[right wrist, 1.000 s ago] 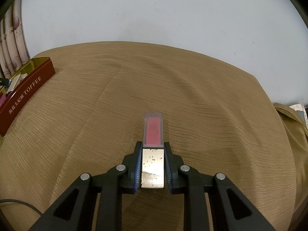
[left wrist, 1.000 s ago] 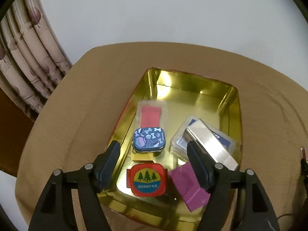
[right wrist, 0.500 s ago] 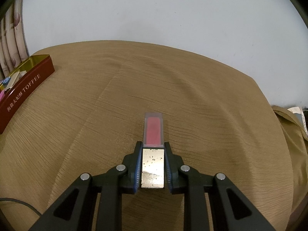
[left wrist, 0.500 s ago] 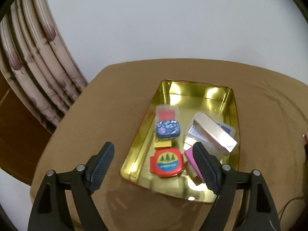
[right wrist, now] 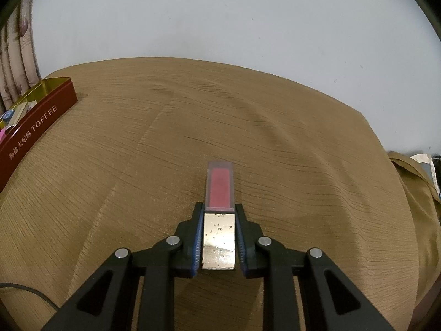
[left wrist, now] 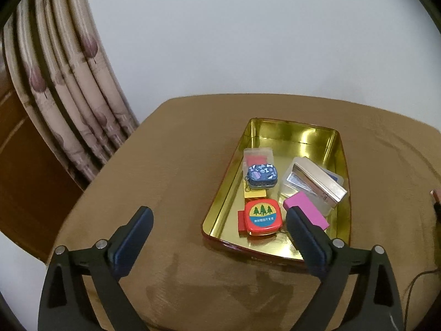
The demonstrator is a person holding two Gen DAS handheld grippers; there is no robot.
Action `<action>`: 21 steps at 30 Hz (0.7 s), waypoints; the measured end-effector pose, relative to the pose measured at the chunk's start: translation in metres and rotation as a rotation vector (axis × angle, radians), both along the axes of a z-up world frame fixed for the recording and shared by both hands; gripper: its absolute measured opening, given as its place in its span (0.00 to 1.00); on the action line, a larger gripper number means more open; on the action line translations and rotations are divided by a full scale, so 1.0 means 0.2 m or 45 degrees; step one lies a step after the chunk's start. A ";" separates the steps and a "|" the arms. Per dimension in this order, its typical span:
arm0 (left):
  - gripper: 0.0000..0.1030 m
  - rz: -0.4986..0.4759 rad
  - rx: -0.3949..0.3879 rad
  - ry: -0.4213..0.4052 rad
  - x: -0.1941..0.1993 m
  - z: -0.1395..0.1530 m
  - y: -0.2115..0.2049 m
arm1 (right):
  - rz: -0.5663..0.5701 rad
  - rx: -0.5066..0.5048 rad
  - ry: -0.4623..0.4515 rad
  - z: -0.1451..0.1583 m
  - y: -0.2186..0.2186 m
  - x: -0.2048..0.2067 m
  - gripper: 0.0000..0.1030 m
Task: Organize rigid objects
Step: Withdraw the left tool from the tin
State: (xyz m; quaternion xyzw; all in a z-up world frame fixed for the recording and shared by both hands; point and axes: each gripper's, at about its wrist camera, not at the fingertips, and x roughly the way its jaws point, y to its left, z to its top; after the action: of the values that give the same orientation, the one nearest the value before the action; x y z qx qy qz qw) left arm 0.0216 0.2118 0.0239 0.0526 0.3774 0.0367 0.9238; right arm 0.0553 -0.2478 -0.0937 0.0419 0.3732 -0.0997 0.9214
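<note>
A gold-lined tin tray (left wrist: 289,135) sits on the brown-clothed table. Inside lie a blue tin with bone prints (left wrist: 261,176), a red tape measure with tree logo (left wrist: 263,216), a pink box (left wrist: 306,211), a silver case (left wrist: 317,179) and a clear box with a red insert (left wrist: 257,157). My left gripper (left wrist: 217,216) hovers in front of the tray's near end, its jaws opening wide with nothing between them. My right gripper (right wrist: 219,216) is shut on a lipstick-like case (right wrist: 219,187) with a gold base and clear cap, low over the cloth.
The tray's dark red outer wall marked TOFFEE (right wrist: 35,124) shows at the far left of the right wrist view. A patterned curtain (left wrist: 69,82) hangs past the table's left edge. Thin cables (left wrist: 413,278) (right wrist: 22,289) lie near the front edge. Folded cloth (right wrist: 408,176) drapes at the right.
My left gripper has pulled back and up from the tray, which now looks smaller and further off, and its jaws have spread wider. The right gripper and its case have not moved.
</note>
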 end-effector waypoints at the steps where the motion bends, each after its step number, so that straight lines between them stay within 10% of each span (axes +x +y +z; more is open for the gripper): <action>1: 0.94 -0.002 -0.023 0.015 0.01 -0.01 0.01 | -0.010 0.008 0.002 0.00 0.00 0.00 0.20; 21: 0.95 0.092 -0.096 0.014 0.04 0.00 0.12 | 0.213 0.099 -0.030 0.25 0.48 0.12 0.20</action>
State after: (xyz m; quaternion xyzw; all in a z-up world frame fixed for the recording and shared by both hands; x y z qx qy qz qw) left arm 0.0292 0.2351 0.0242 0.0044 0.3852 0.0557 0.9211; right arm 0.0789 -0.1512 -0.0432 0.0477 0.3679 -0.0074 0.9286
